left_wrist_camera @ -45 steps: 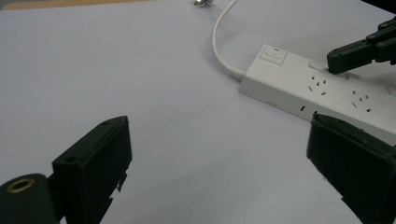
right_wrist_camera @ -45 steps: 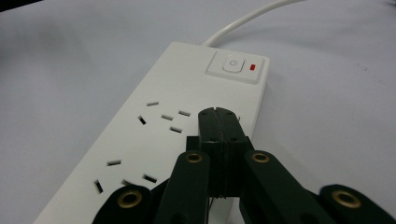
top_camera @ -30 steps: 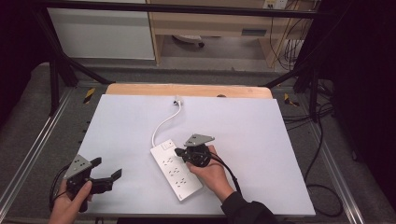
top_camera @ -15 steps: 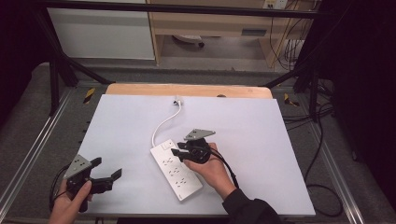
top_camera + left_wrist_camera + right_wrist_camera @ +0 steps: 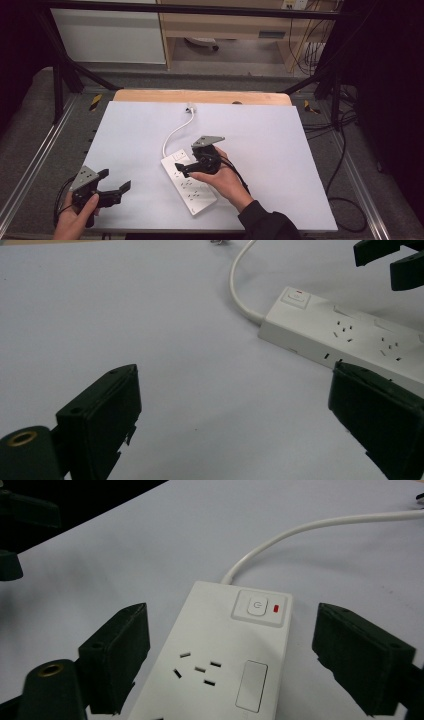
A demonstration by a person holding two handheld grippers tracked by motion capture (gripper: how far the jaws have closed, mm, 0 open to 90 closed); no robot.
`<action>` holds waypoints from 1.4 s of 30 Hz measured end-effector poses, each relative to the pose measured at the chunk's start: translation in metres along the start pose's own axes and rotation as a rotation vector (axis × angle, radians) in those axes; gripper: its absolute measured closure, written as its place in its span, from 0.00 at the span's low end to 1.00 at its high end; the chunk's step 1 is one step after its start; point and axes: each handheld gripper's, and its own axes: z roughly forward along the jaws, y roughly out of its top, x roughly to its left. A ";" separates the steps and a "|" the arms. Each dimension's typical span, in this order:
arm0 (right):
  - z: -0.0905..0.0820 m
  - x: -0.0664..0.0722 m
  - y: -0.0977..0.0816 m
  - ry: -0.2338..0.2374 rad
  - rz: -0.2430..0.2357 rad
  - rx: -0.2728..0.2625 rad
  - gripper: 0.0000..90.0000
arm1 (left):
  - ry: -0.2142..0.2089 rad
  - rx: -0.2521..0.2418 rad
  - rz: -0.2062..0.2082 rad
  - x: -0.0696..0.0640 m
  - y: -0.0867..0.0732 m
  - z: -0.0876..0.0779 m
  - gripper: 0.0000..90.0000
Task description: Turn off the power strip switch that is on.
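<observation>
A white power strip (image 5: 186, 186) lies slanted on the white table (image 5: 280, 150), and its cord (image 5: 175, 132) runs back to a plug (image 5: 190, 107). My right gripper (image 5: 183, 170) hovers over the strip's switch end. Its jaws have just been opening and now stand wide apart. In the right gripper view (image 5: 232, 622) the strip (image 5: 220, 650) lies beneath the gap, with its switch (image 5: 256, 606) and red mark (image 5: 276, 610) in sight; the pads touch nothing. My left gripper (image 5: 115, 181) is open and empty at the near left; in its own view (image 5: 235, 387) the strip (image 5: 345, 335) lies ahead.
A wooden board (image 5: 200, 96) borders the table's far edge. Metal frame rails (image 5: 40, 150) run along both sides, and loose cables (image 5: 345, 200) lie on the floor to the right. The right gripper's tips (image 5: 390, 260) show at the top right of the left gripper view.
The right gripper's jaws have opened wide above the strip's switch end, and the hand has shifted only slightly. The left gripper has stayed put.
</observation>
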 end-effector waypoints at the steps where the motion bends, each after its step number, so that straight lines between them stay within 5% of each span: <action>1: -0.001 0.000 0.001 -0.008 0.000 0.001 0.13 | 0.000 0.000 -0.001 0.000 0.000 0.000 0.07; 17: -0.023 -0.014 0.012 -0.044 0.015 -0.071 0.05 | -0.010 -0.001 -0.012 0.001 0.000 0.001 0.07; 42: -0.060 -0.049 0.033 -0.177 0.041 -0.202 0.04 | -0.023 0.019 -0.051 0.006 -0.002 0.007 0.08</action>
